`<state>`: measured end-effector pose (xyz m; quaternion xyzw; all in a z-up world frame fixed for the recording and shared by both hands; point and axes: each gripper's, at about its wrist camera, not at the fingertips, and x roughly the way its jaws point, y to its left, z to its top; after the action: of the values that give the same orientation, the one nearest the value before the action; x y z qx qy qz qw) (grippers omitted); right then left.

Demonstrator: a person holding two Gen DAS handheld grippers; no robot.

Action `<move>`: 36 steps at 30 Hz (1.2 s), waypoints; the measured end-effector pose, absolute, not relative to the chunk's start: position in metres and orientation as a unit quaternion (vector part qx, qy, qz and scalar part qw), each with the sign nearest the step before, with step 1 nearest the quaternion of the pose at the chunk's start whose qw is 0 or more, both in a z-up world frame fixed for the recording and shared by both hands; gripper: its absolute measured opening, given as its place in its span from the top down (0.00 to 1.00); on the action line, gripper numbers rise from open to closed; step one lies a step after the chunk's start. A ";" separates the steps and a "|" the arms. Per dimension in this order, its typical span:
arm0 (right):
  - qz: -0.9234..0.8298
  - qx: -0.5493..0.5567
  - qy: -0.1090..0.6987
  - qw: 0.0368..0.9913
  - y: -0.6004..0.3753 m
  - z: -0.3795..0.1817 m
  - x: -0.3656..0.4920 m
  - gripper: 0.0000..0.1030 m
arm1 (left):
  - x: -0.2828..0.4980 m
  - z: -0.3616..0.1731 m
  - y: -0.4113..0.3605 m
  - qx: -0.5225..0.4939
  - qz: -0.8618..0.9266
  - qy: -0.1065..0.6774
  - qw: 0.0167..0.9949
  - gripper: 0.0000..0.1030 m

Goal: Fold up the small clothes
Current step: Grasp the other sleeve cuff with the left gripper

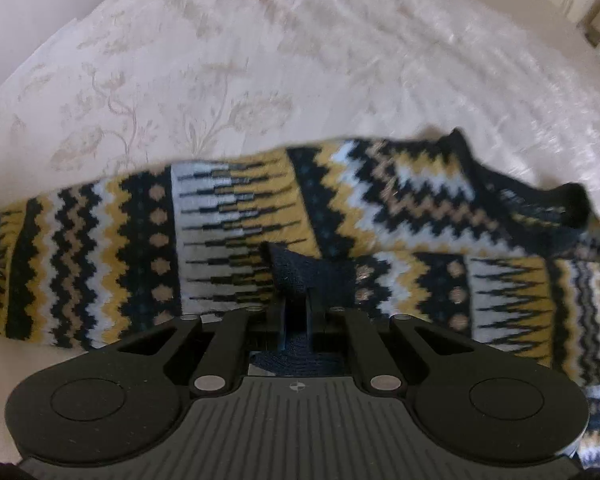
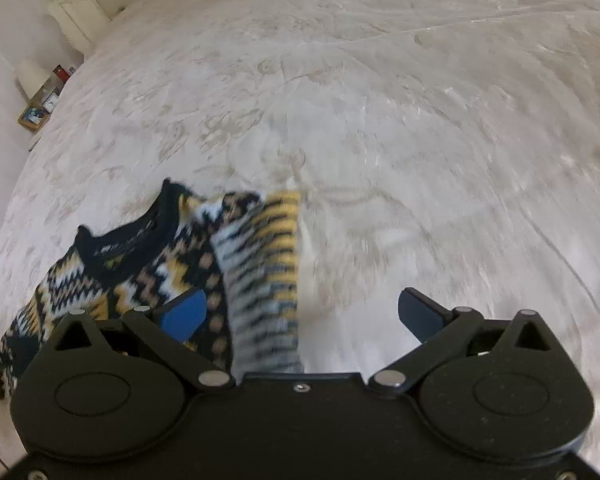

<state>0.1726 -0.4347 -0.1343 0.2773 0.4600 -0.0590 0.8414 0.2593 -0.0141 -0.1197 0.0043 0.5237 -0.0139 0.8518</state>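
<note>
A small knitted sweater (image 1: 260,216) with navy, yellow and white zigzag bands lies on the bed, its dark neckline at the right. My left gripper (image 1: 296,312) is shut on the sweater's dark navy cuff (image 1: 296,276), held over the sweater's body. In the right wrist view the sweater (image 2: 140,272) lies at the left with its neckline up, and a sleeve (image 2: 264,280) runs down between the jaws. My right gripper (image 2: 300,312) is open wide, its blue pads (image 2: 184,314) on either side of the sleeve without closing on it.
The pale floral bedspread (image 2: 380,120) covers the whole bed. A tufted headboard (image 2: 84,4) and a nightstand with small items (image 2: 40,100) stand at the far left in the right wrist view.
</note>
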 end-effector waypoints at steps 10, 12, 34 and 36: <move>-0.075 0.316 0.462 0.825 -0.458 -0.168 0.216 0.29 | 0.274 -0.146 -0.020 0.039 -0.023 0.534 0.845 0.90; -0.067 0.331 0.451 0.826 -0.460 -0.171 0.221 0.29 | 0.274 -0.147 -0.018 0.036 -0.027 0.529 0.848 0.90; -0.085 0.229 0.475 0.845 -0.434 -0.161 0.238 0.76 | 0.266 -0.146 -0.010 0.012 -0.030 0.517 0.855 0.89; -0.092 0.238 0.466 0.847 -0.431 -0.157 0.238 0.62 | 0.266 -0.146 -0.010 0.012 -0.032 0.517 0.855 0.89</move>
<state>0.2381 -0.4313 -0.1570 0.2376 0.4663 -0.0915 0.8472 0.2657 -0.0100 -0.1457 0.0118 0.5173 -0.0317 0.8552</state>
